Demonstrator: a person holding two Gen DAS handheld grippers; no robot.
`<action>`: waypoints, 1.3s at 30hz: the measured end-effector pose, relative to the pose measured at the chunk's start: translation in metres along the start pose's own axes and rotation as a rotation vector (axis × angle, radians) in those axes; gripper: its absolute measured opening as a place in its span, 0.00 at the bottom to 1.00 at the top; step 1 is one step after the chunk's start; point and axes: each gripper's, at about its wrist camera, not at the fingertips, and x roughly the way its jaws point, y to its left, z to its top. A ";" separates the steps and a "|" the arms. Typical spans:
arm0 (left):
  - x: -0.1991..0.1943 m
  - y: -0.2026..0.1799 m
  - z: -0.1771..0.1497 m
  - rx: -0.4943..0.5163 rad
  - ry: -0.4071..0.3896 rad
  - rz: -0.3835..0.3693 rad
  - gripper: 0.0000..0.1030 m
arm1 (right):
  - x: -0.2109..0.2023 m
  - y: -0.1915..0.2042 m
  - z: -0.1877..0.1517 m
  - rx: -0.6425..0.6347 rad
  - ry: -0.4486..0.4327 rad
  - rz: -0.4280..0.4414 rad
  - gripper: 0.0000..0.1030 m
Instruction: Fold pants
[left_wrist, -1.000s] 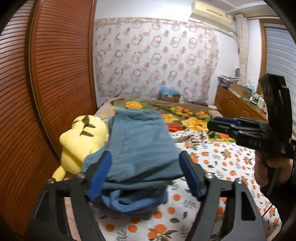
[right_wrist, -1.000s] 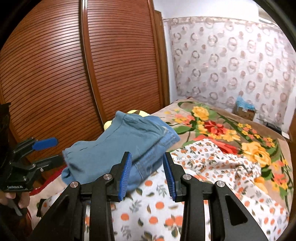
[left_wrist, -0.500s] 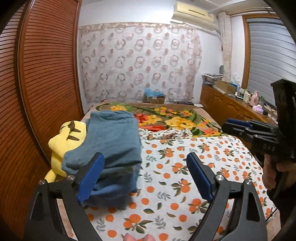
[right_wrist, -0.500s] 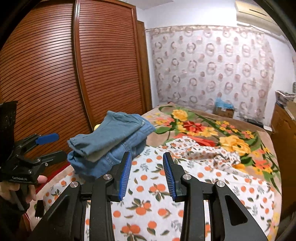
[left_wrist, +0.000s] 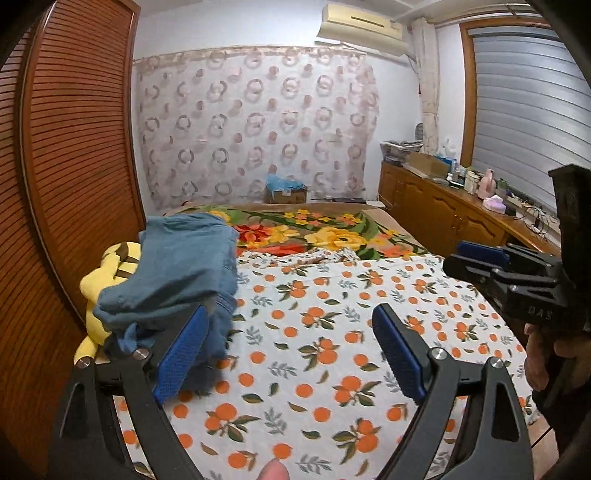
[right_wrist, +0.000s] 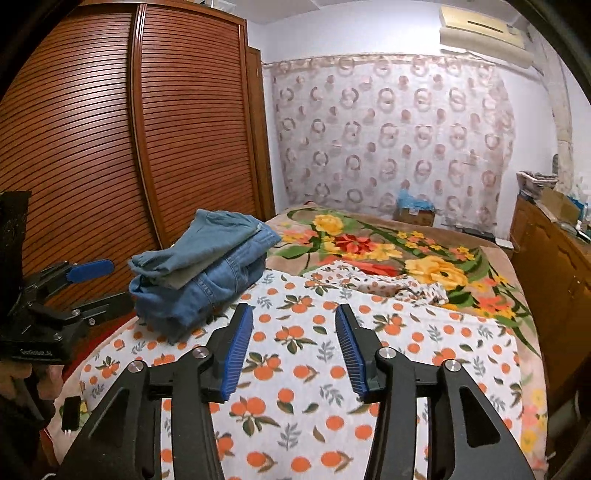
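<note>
The pants (right_wrist: 201, 275) are lying folded in a thick blue stack near the left edge of the bed (right_wrist: 480, 343), on the orange-print sheet (left_wrist: 317, 354), well clear of both tools. Nearest the left wrist camera, the left gripper (left_wrist: 288, 350) is pointing forward and slightly downward over the sheet, its jaws released and spread wide with nothing between them; its left blue pad is overlapping the near corner of the stack in that view, though whether it is touching the cloth I cannot tell. The right gripper (right_wrist: 293, 345) is likewise tilting slightly downward above bare sheet to the right of the stack; its jaws have just been opening and are standing apart, holding nothing. A hand (left_wrist: 543, 354) is gripping the right tool's handle at the right edge of the left wrist view. Just beyond the stack on the left, a yellow plush toy (left_wrist: 107, 273) is lying against the wooden wardrobe (right_wrist: 110, 147). Farther off, a floral blanket (right_wrist: 388, 251) is covering the bed, and a patterned curtain (left_wrist: 255, 125) is hanging on the far wall.
</note>
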 end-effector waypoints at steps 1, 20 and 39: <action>-0.001 -0.002 -0.001 -0.001 0.001 -0.004 0.88 | -0.004 0.001 -0.002 0.003 0.000 -0.005 0.55; -0.025 -0.044 -0.016 0.015 0.004 -0.025 0.88 | -0.067 0.019 -0.031 0.075 -0.031 -0.120 0.81; -0.058 -0.064 -0.012 0.028 -0.054 -0.018 0.88 | -0.106 0.037 -0.039 0.116 -0.102 -0.237 0.81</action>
